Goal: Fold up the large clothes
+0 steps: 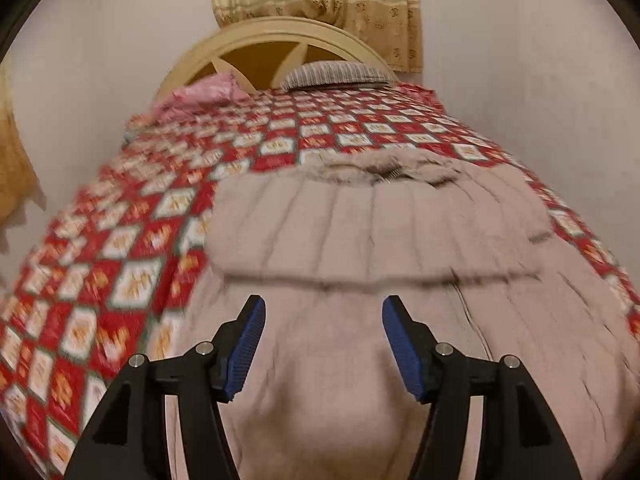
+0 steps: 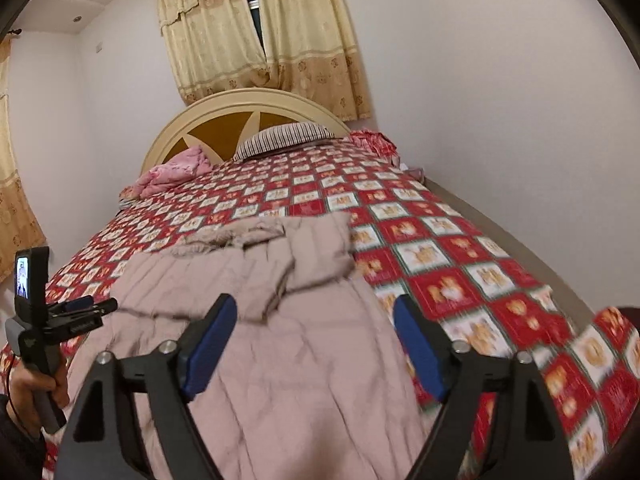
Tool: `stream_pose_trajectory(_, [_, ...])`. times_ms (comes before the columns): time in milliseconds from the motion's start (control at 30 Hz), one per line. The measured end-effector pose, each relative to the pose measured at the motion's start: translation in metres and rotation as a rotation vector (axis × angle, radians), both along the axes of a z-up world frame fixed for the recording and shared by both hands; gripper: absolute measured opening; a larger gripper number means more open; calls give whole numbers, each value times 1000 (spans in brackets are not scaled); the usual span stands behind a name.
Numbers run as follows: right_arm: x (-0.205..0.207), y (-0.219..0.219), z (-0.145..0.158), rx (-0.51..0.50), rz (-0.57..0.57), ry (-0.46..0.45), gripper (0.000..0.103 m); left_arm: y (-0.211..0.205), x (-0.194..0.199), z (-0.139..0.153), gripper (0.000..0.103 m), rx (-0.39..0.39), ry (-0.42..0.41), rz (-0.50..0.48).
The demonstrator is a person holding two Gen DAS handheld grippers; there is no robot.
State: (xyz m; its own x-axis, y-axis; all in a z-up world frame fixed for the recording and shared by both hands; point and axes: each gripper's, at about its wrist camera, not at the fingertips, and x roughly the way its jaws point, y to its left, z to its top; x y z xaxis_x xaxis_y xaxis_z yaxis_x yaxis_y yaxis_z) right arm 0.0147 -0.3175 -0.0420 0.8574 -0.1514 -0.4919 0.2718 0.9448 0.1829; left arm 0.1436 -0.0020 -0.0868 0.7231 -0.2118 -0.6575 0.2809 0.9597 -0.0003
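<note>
A large dusty-pink padded coat [image 1: 372, 232] with a fur-trimmed collar [image 1: 380, 168] lies flat on the bed, collar toward the headboard. Its sleeves are folded across the body. It also shows in the right wrist view [image 2: 280, 320], with one sleeve [image 2: 316, 252] laid over the chest. My left gripper [image 1: 323, 312] is open and empty, hovering above the coat's lower half. My right gripper [image 2: 316, 312] is open and empty above the coat's right side. The left gripper also shows in the right wrist view [image 2: 96, 308], held by a hand at the coat's left edge.
The bed has a red and white checked bedspread [image 1: 120, 240] [image 2: 480, 272]. A striped pillow [image 2: 284, 140] and a pink bundle [image 2: 172, 172] lie by the cream headboard [image 2: 248, 100]. Walls run along both sides. Yellow curtains [image 2: 256, 40] hang behind.
</note>
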Motion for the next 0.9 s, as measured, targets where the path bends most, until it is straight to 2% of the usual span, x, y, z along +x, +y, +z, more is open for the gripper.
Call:
stream_pose_trajectory(100, [-27, -7, -9, 18, 11, 40, 86, 38, -30, -9, 62, -103, 36, -19])
stream_pose_trajectory(267, [-63, -16, -30, 14, 18, 122, 86, 93, -80, -22, 62, -121, 8, 25])
stream_pose_trajectory(433, [-88, -32, -48, 125, 18, 153, 88, 126, -114, -42, 62, -178, 51, 17])
stream_pose_trajectory(567, [-94, -35, -62, 200, 35, 146, 92, 140, -117, -62, 63, -291, 158, -8])
stream_pose_trajectory(633, [-89, -34, -74, 239, 52, 171, 92, 144, -117, -68, 63, -310, 180, -10])
stream_pose_trajectory(700, [-85, -29, -83, 233, 60, 201, 92, 147, -119, -73, 64, -312, 185, -6])
stream_pose_trajectory(767, [-80, -24, -92, 217, 74, 233, 92, 150, -119, -77, 70, -322, 201, 1])
stream_pose_trajectory(867, [-72, -18, -108, 229, 91, 283, 92, 159, -119, -87, 71, -378, 256, -6])
stream_pose_trajectory(900, [-69, -14, -114, 238, 104, 304, 92, 163, -121, -89, 71, -408, 248, -11])
